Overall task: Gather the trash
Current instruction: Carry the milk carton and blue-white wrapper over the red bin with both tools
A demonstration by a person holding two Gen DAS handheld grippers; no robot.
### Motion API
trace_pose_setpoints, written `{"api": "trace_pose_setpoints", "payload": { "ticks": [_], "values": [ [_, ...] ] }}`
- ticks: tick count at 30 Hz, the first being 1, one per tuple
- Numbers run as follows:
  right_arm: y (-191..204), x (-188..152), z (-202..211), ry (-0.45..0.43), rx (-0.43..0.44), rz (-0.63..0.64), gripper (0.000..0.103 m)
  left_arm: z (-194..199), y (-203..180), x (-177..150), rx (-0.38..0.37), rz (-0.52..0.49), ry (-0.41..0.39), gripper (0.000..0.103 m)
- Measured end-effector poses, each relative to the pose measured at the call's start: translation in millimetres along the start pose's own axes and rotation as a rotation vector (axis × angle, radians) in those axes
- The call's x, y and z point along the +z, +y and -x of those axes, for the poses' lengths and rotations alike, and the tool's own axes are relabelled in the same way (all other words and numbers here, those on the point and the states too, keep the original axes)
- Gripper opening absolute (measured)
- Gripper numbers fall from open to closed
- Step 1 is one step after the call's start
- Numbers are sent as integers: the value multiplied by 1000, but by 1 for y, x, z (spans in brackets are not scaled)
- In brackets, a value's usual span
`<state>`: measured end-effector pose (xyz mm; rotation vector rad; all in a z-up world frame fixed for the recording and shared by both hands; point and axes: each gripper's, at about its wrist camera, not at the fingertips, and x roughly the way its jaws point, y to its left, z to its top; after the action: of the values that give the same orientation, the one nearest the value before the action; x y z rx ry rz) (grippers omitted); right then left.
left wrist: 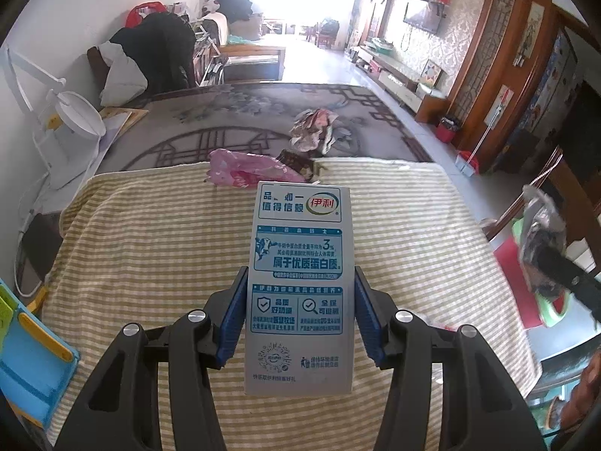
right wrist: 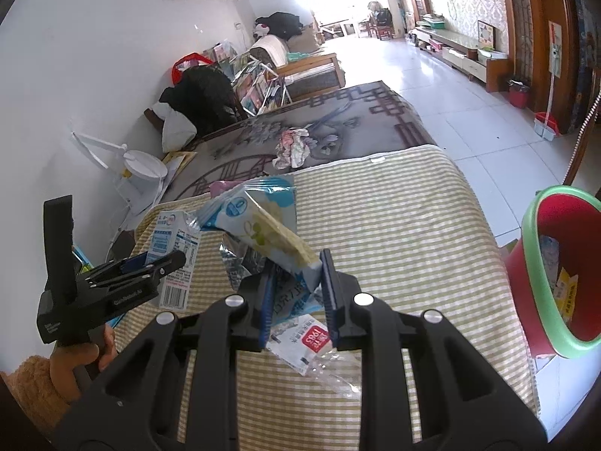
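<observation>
Both hands loaded above the striped table (left wrist: 150, 233): the left gripper (left wrist: 298, 319) clamps a milk carton (left wrist: 300, 282), the right gripper (right wrist: 296, 297) pinches snack wrappers (right wrist: 263, 225). The loosely bunched wrappers could slip before reaching the red bin (right wrist: 541, 263).

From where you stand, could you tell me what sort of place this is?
Most likely a home living room: a wall-mounted television, a wooden sofa by the wall, and a patterned rug.
</observation>
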<state>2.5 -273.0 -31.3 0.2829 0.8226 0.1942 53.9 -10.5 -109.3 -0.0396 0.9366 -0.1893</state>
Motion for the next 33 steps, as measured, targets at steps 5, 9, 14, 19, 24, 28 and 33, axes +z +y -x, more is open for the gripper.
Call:
{"api": "trace_pose_setpoints", "payload": {
  "ticks": [5, 9, 14, 19, 24, 28, 33],
  "values": [
    [-4, 12, 14, -45, -53, -1, 23, 11, -20, 3, -15, -45, -45, 50],
    [-4, 18, 29, -84, -72, 11, 23, 12, -26, 2, -11, -63, -47, 50],
    [-10, 16, 38, -100, -81, 3, 23, 14, -33, 6, -20, -56, -47, 50],
    [-17, 14, 39, -90, -79, 1, 23, 17, -50, 6, -34, -71, -55, 50],
    [-28, 14, 44, -90, -71, 7, 23, 17, -66, 4, -37, -76, -50, 50],
    [-41, 15, 49, -92, -67, 6, 23, 17, -80, 4, -33, -70, -48, 50],
    [-58, 21, 54, -85, -56, 10, 23, 16, -99, 2, -24, -62, -44, 50]
  ]
}}
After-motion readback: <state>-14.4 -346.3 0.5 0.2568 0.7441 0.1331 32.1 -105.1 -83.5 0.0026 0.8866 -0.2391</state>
